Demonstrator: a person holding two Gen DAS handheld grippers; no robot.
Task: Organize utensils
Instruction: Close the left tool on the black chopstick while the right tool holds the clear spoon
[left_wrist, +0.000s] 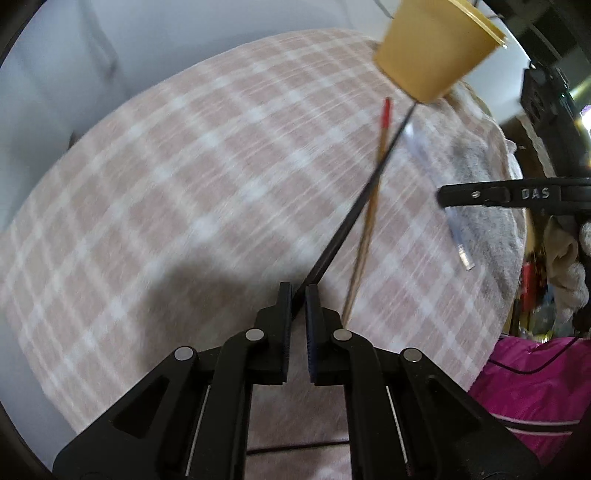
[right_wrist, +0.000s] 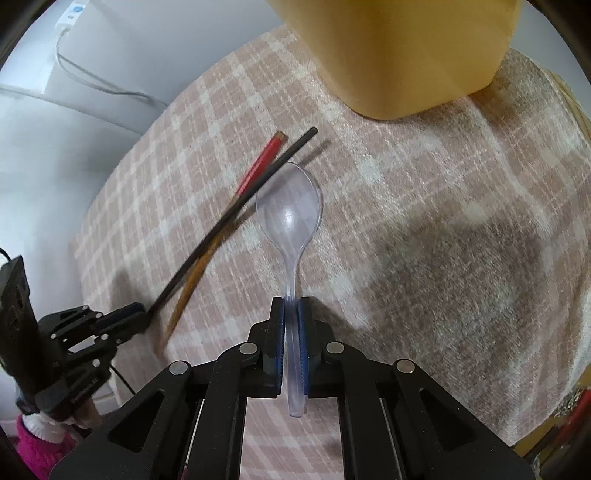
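Observation:
My left gripper (left_wrist: 298, 291) is shut on a black chopstick (left_wrist: 354, 206) that points toward the yellow cup (left_wrist: 436, 48); it also shows in the right wrist view (right_wrist: 144, 314). A wooden chopstick with a red end (left_wrist: 373, 206) lies on the cloth beside it, under the black chopstick (right_wrist: 236, 214). My right gripper (right_wrist: 291, 301) is shut on the handle of a clear plastic spoon (right_wrist: 290, 206), bowl forward, just below the yellow cup (right_wrist: 399, 55). The spoon (left_wrist: 458, 236) and my right gripper's finger (left_wrist: 491, 194) show at the right of the left wrist view.
A pink and white checked cloth (left_wrist: 166, 206) covers the table. A pale wall with a cable (right_wrist: 92, 88) is at the left. A magenta bag (left_wrist: 535, 387) lies off the table's right edge, with clutter beyond.

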